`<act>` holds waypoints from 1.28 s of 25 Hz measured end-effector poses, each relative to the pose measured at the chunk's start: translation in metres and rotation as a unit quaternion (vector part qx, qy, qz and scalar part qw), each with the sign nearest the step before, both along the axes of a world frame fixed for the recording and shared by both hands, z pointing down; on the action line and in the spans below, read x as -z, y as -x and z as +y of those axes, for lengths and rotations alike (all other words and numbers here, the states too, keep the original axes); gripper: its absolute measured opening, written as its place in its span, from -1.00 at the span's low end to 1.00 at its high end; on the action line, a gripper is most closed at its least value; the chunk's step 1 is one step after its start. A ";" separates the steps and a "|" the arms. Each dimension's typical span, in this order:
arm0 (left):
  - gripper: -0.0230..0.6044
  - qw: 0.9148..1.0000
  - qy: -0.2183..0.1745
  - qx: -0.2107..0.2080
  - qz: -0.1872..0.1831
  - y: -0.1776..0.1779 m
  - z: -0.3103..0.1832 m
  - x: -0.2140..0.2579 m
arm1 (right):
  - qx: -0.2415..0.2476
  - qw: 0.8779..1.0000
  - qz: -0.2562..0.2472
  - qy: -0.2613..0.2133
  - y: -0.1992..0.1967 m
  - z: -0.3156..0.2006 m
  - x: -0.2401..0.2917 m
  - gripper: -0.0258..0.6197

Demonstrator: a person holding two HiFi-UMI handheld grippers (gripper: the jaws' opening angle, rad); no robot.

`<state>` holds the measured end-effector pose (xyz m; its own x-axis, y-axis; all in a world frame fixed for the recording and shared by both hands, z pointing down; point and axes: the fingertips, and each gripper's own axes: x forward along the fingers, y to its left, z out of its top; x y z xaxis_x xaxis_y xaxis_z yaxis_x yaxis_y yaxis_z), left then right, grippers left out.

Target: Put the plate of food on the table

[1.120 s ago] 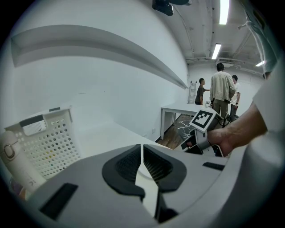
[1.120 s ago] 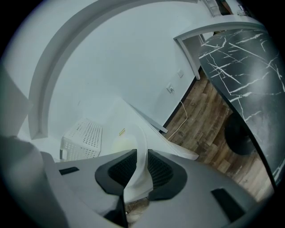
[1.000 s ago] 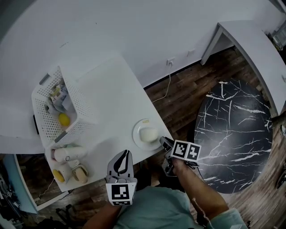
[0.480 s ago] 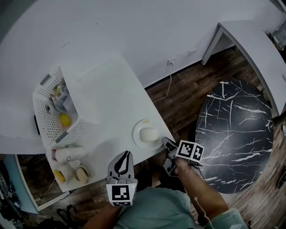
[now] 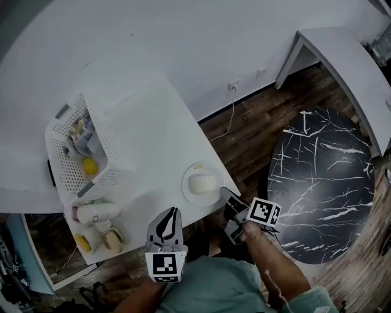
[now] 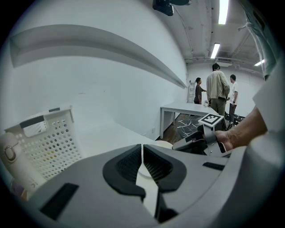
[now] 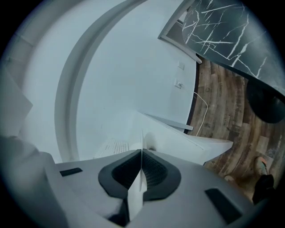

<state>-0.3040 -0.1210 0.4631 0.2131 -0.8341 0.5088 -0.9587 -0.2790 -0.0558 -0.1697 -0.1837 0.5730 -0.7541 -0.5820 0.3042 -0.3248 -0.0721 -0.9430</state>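
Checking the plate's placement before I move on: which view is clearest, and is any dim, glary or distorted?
Head view: dim, dark at the corners, but sharp; the plate reads clearly on the table. Left gripper view: fisheye-bent, ceiling lights glare. Right gripper view: tilted, strongly curved, dark-rimmed.

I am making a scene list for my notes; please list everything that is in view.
table: one, white, centre of head view
basket: one, white, table's left end, holding small items
plate: one, white, table's right edge, carrying pale food
container: one, white, lying beside the basket
round table: one, black marble, right, on wood floor
people: three, far off, left gripper view
left gripper: one, grey, shut, empty, at table's near edge
right gripper: one, grey, shut, empty, beside the plate
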 end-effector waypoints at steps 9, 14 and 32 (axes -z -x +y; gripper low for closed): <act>-0.87 1.000 -0.001 -0.002 0.001 0.000 0.003 -0.001 | -0.002 1.000 -0.021 -0.011 -0.001 0.006 0.003 -0.87; -0.87 1.000 0.002 -0.001 0.001 0.001 0.004 -0.003 | -0.007 1.000 0.000 -0.005 -0.018 0.016 -0.007 -0.87; -0.57 0.932 0.233 0.054 0.272 0.006 -0.034 -0.127 | -0.001 1.000 0.020 0.021 -0.030 0.023 -0.032 -0.87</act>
<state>-0.3101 -0.1553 0.5903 0.4720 -0.5814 0.6627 -0.8342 -0.0512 0.5491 -0.1393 -0.1602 0.6048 -0.7392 -0.5704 0.3579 -0.3620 -0.1116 -0.9255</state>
